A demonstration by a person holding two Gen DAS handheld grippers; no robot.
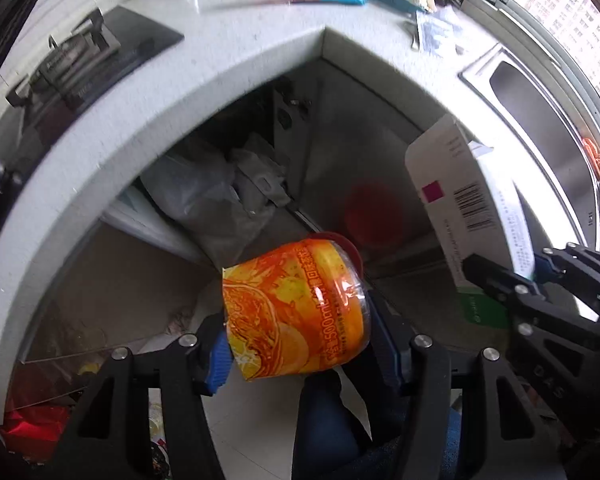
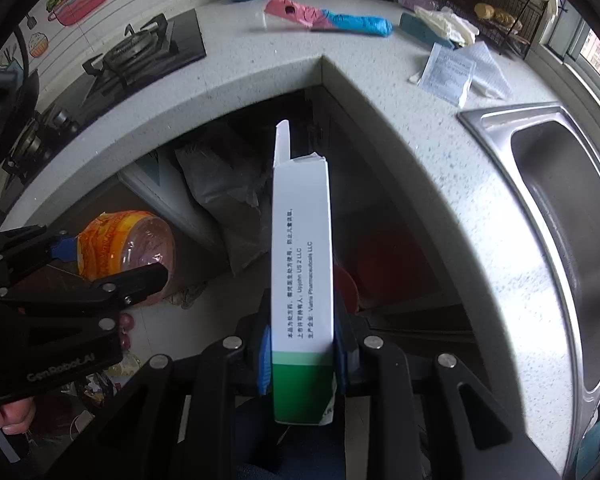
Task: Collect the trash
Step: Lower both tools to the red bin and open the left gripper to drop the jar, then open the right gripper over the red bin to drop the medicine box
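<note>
Left gripper (image 1: 300, 344) clamped on orange bottle (image 1: 296, 312), frame centre. Right gripper (image 2: 302, 350) pinching white-green carton (image 2: 302, 264), top flap open, contents unseen. Sink (image 2: 496, 128) right.

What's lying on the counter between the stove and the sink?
In the right wrist view, a pink-and-blue cloth, a teal block, pale gloves and clear packets.

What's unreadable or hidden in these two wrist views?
- Left wrist: orange bottle lower end, behind left gripper.
- Right wrist: white-and-green carton wide faces, edge-on to camera in right gripper.
- Both: floor below, blocked by gripper frames; no bin can be made out.
</note>
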